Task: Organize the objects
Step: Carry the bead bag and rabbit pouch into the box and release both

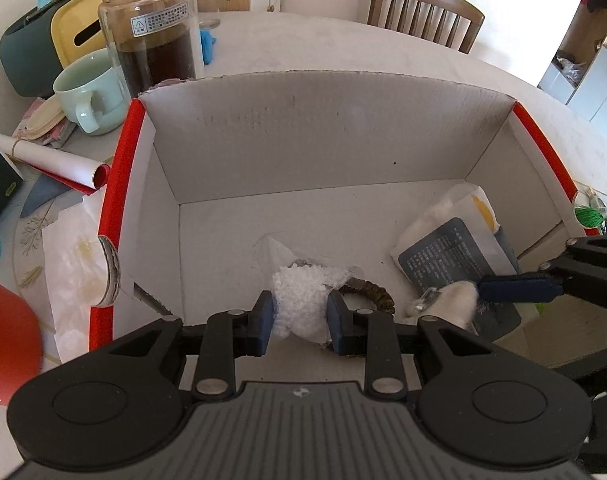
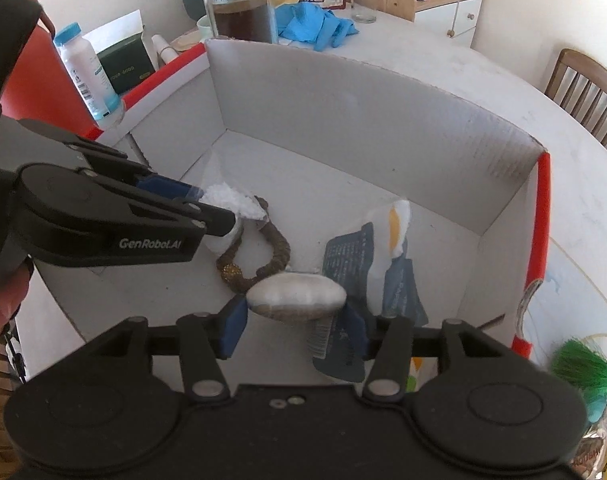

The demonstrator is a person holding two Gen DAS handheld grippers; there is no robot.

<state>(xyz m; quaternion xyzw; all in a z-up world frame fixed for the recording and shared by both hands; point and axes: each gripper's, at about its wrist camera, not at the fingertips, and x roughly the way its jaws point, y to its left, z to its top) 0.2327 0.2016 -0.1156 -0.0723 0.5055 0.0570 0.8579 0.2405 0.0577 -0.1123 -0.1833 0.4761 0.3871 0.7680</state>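
Note:
A white cardboard box with red edges (image 1: 323,128) (image 2: 383,120) sits on the table. My left gripper (image 1: 299,314) (image 2: 219,204) is inside it, shut on a clear bag of white granules (image 1: 303,300) (image 2: 231,200). My right gripper (image 2: 297,320) (image 1: 515,288) is shut on a white oval pad (image 2: 297,296) (image 1: 451,300), low inside the box. A brown braided loop (image 2: 271,256) (image 1: 379,296) lies on the box floor between them. A dark blue and white packet (image 2: 367,256) (image 1: 447,248) lies at the box's right side.
A glass jar of dark liquid (image 1: 151,28) (image 2: 239,4), a green mug (image 1: 91,88), a rolled paper (image 1: 51,160) and a white bottle (image 2: 87,72) stand left of the box. Blue gloves (image 2: 315,24) lie behind it. A wooden chair (image 1: 423,12) stands beyond the table. A green tassel (image 2: 587,372) lies right.

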